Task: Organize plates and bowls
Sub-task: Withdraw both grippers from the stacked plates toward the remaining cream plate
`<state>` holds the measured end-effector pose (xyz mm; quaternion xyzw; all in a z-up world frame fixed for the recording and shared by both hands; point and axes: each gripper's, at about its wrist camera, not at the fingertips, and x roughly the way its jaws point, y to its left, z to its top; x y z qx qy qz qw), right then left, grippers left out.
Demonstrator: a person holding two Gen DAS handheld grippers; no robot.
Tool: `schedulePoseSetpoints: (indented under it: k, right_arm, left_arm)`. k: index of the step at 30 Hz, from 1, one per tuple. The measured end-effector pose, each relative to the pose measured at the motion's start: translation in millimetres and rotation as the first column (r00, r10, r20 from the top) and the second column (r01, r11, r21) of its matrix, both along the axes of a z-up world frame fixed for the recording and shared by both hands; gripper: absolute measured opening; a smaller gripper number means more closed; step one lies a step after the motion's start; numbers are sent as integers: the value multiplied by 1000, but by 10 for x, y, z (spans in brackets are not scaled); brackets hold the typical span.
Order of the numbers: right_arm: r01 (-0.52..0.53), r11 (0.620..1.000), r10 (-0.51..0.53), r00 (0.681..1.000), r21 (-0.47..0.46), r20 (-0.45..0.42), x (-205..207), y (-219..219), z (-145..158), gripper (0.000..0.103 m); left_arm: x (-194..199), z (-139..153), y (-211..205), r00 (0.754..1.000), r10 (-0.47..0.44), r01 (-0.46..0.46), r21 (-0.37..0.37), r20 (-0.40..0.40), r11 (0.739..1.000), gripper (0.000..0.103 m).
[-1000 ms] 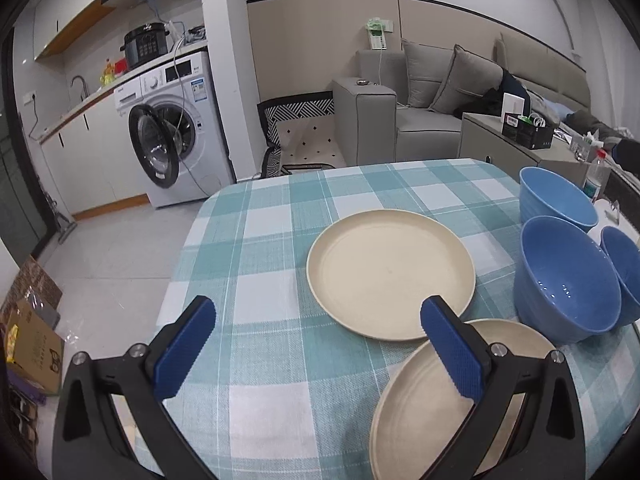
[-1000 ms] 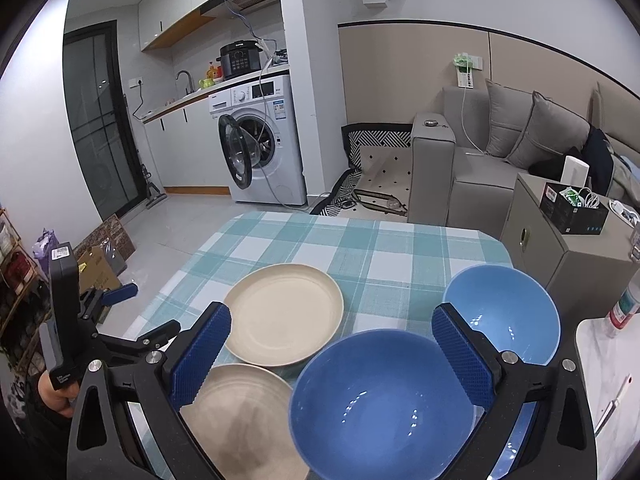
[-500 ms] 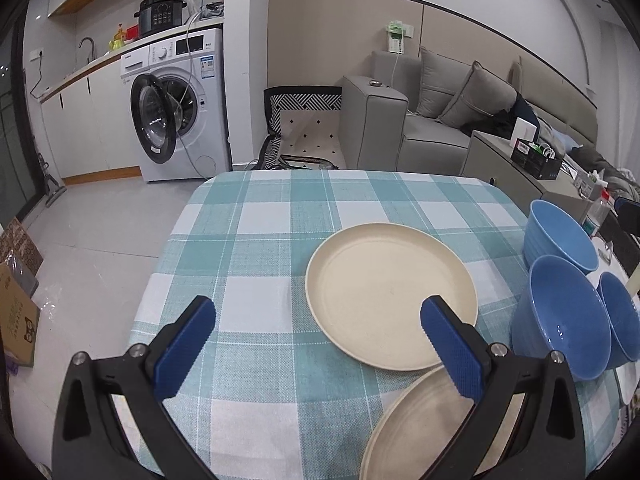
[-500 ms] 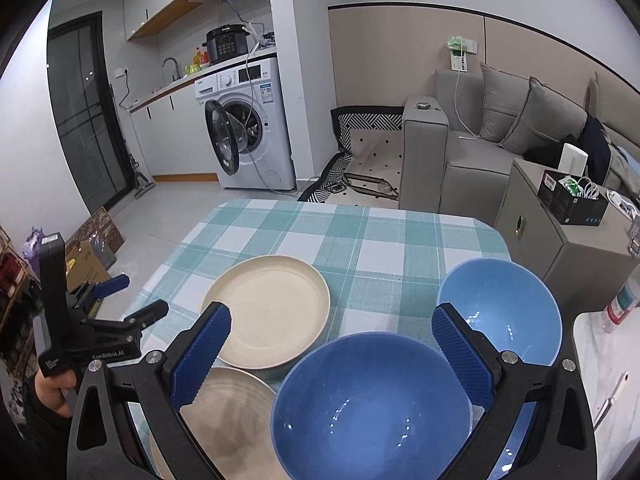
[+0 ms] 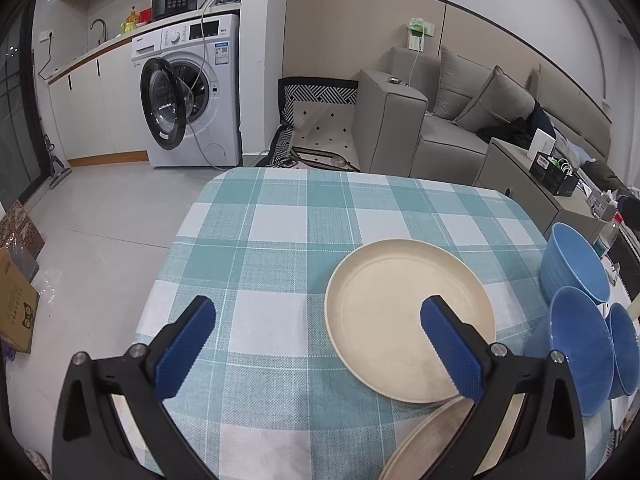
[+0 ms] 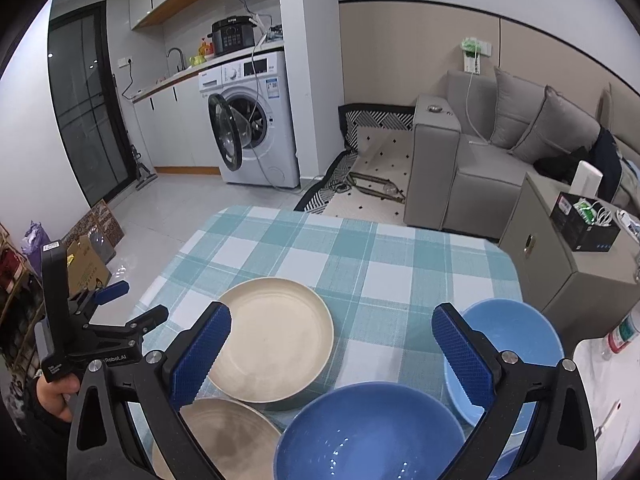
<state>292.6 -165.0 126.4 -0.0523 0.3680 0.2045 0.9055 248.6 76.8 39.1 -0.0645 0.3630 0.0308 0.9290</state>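
So the right claw [image 6: 326, 354] is hanging wide open with nothing in it, and the nearest blue bowl [image 6: 370, 434] is sitting right under and between its two blue pads, basically dead centre. That's the relation that matters: this bowl is lying straight ahead and just below the right claw, while the left claw [image 5: 316, 352] is well off to the other side of it. Just beside that bowl on the left, the near cream plate [image 6: 216, 438] is poking out at the bottom edge, and it looks like it's touching or slightly tucked under the far cream plate [image 6: 276, 336], can't tell which.

The left claw is also gaping wide and holding nothing. It's hovering over bare checked cloth on the table [image 5: 280, 240], with the far plate lying ahead and to its right, so its right pad is overlapping the plate's rim in the view.

Further out, the second blue bowl [image 6: 508, 340] is sitting past the right claw's right pad, near the table's right edge. A third bowl [image 5: 624, 348] is peeking in at the frame edge in the left view.

My guess: the right claw is the nearer one for the bowls, the left for the plates.
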Motion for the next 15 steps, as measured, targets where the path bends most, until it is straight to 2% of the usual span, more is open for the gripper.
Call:
schedulePoseSetpoints:
  k: [8,15]
  right_arm:
    - [-11,999,7,997,-41,-80,234,132,-338,102]
    - [-2,998,-9,985,-64,-170,454,165,-676,102]
  left_arm:
    - [162,-158,-70,999,-15,15,9,-40,1000,103]
    - [271,-319,-62,996,-13,11,-13,-89,1000,103]
